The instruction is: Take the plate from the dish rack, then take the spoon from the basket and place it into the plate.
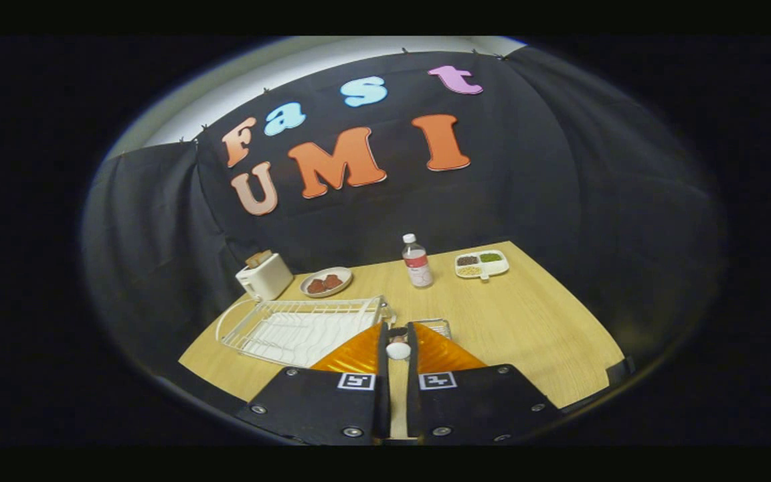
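Gripper (397, 335) clamped on spoon (398, 349), beside dish rack (302, 328); bare table (533, 328) rightward.

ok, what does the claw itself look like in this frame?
The claw has two wedge-shaped fingers with glossy ribbed faces, tapering to narrow tips. Each sits on a flat black block carrying a square black-and-white fiducial marker and round metal screws. The fingers are closed on a white spoon.

We counted one dish rack (302, 328), one toaster (264, 276), one bottle (417, 262), one round plate (326, 282), one divided tray (482, 264) and one spoon (398, 349) on the table (526, 321).
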`<state>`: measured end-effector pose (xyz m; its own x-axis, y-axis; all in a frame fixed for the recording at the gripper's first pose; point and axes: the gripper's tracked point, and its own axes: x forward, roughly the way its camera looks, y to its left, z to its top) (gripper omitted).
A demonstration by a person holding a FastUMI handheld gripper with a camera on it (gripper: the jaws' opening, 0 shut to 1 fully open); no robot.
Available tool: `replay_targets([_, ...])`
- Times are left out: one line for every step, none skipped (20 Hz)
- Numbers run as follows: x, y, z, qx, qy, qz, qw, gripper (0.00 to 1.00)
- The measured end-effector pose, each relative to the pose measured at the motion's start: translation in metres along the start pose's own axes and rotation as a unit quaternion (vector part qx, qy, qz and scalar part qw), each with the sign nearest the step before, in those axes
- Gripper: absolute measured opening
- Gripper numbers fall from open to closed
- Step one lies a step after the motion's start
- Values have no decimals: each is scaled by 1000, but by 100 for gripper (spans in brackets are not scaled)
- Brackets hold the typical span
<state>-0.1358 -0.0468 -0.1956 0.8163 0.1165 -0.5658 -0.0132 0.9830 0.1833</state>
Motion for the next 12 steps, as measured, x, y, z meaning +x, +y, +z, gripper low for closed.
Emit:
replay_targets([-4,4,-5,-2,5,9,1000,9])
replay_targets([-8,9,-11,-5,13,17,1000,9])
replay_targets([-11,15,-20,-10,23,26,999,9])
replay_targets([-15,19,-26,-14,32,33,999,9])
replay_targets([-20,20,-32,-17,41,39,998,9])
replay_targets([-25,23,-38,-14,48,46,998,10])
replay_targets([-28,28,-44,-11,56,55,997,10])
replay_targets([-29,32,-50,-8,62,62,996,10])
replay_targets([-30,37,-55,-7,70,70,995,10])
replay_targets([-31,41,-61,-10,76,79,994,9])
replay_targets([-33,44,-67,-16,83,89,992,9])
replay_targets([-34,46,-76,-24,93,96,991,9])
